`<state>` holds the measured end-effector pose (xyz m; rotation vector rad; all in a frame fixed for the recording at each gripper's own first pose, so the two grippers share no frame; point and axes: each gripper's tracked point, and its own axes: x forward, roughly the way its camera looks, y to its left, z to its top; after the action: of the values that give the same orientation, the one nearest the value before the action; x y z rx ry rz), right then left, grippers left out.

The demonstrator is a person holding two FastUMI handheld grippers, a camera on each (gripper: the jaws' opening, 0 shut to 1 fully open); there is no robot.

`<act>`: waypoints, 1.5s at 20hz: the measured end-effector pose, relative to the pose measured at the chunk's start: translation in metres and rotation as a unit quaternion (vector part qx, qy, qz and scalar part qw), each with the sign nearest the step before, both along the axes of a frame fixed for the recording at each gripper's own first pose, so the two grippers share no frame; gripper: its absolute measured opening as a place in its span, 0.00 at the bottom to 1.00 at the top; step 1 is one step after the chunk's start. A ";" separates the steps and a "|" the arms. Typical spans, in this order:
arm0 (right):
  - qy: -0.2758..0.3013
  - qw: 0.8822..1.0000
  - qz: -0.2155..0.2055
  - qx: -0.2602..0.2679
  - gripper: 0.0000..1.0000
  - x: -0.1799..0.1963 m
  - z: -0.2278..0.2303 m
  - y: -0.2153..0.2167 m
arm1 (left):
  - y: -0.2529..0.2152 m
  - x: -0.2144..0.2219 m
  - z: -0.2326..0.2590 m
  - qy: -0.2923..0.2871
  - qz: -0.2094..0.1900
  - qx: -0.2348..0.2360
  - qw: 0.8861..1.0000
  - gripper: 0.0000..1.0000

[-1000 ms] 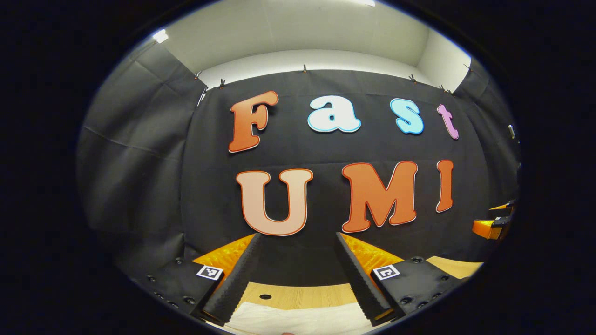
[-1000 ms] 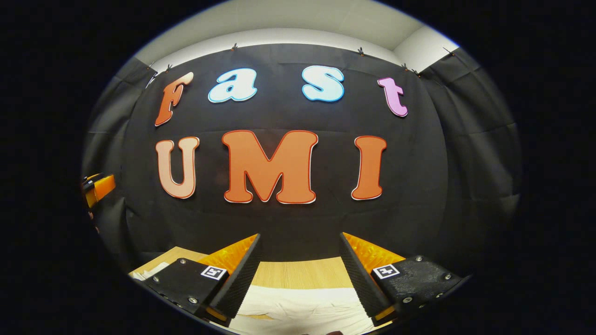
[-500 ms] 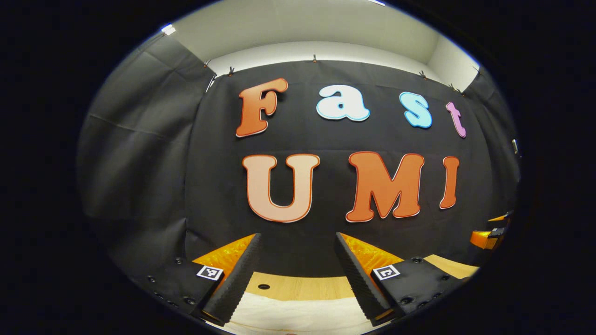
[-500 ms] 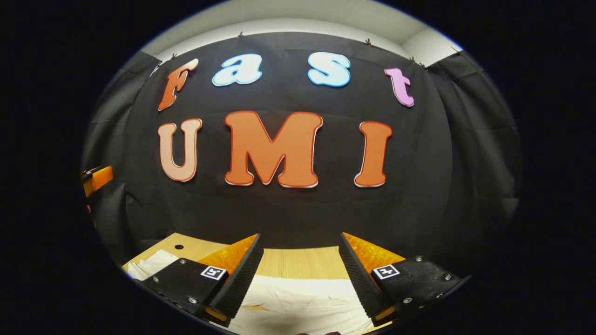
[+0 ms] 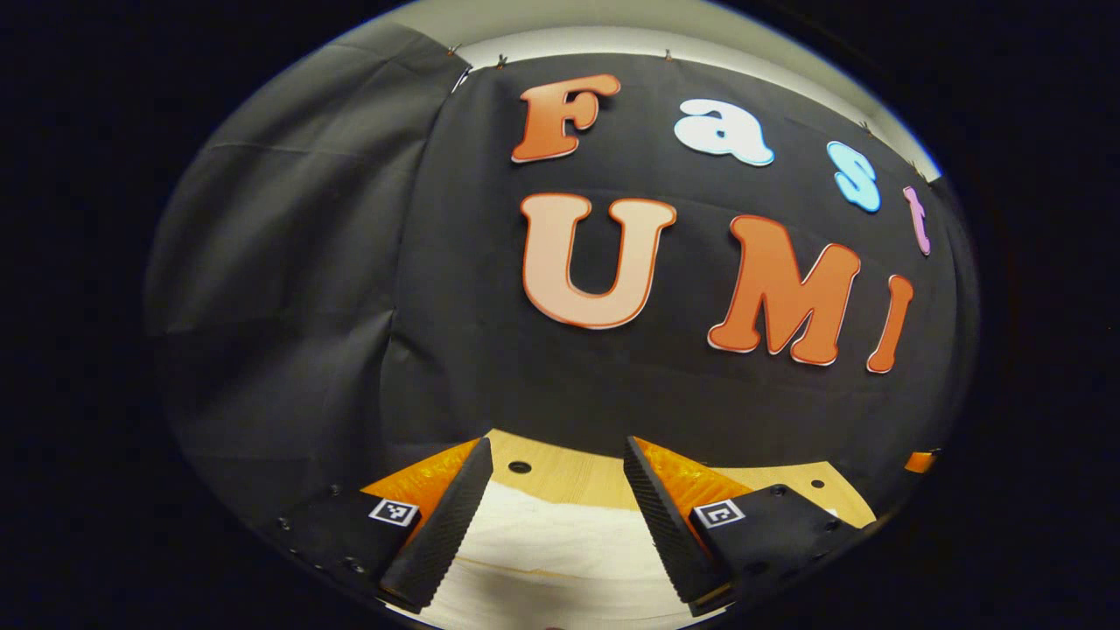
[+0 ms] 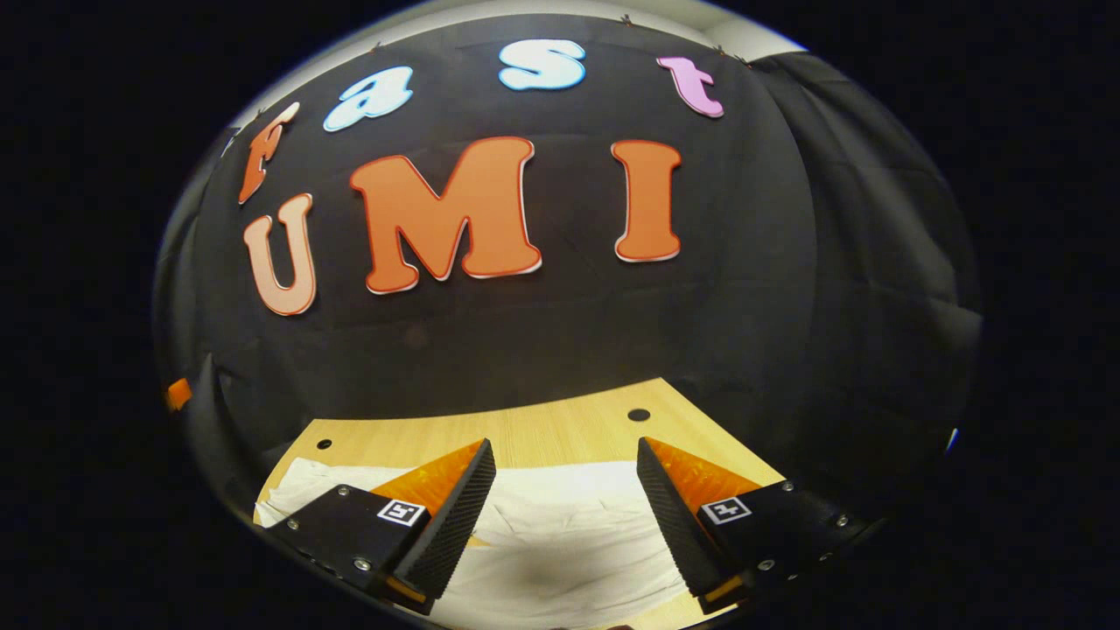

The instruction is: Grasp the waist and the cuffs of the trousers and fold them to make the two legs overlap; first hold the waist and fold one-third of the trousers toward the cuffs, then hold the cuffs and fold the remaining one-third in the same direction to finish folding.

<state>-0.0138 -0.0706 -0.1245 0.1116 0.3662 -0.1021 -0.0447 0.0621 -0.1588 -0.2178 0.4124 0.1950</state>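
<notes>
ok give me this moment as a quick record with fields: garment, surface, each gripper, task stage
garment: white cloth trousers, lying flat and slightly wrinkled on the table
surface: light wooden table with small round holes, black cloth wall behind
left gripper: jaws wide apart, above the trousers, holding nothing
right gripper: jaws wide apart, above the trousers, holding nothing
which end is waist or cuffs: cannot tell
task stage: no grasp made yet, so the folding appears not to have begun

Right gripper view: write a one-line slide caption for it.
Open right gripper poised above white trousers lying on a wooden table, nothing grasped yet.
</notes>
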 end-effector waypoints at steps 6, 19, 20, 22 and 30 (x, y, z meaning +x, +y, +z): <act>0.076 0.996 -0.023 0.030 0.98 -0.018 -0.049 -0.019 | 0.024 -0.029 -0.062 0.083 0.031 -0.093 0.992 0.99; 0.245 0.948 -0.088 0.184 0.97 -0.059 -0.153 -0.040 | 0.107 -0.153 -0.201 0.272 0.184 -0.265 0.907 0.99; 0.256 0.943 -0.095 0.192 0.96 -0.063 -0.158 -0.042 | 0.112 -0.164 -0.206 0.281 0.194 -0.274 0.899 0.99; 0.275 0.935 -0.100 0.200 0.96 -0.070 -0.169 -0.048 | 0.120 -0.181 -0.220 0.298 0.210 -0.293 0.884 0.99; 0.311 0.913 -0.121 0.235 0.96 -0.078 -0.193 -0.057 | 0.138 -0.242 -0.259 0.336 0.263 -0.349 0.834 0.99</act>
<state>-0.0920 -0.1280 -0.3174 0.6128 1.0140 -0.2974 -0.2871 0.2001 -0.4177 -1.0105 1.1259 0.6746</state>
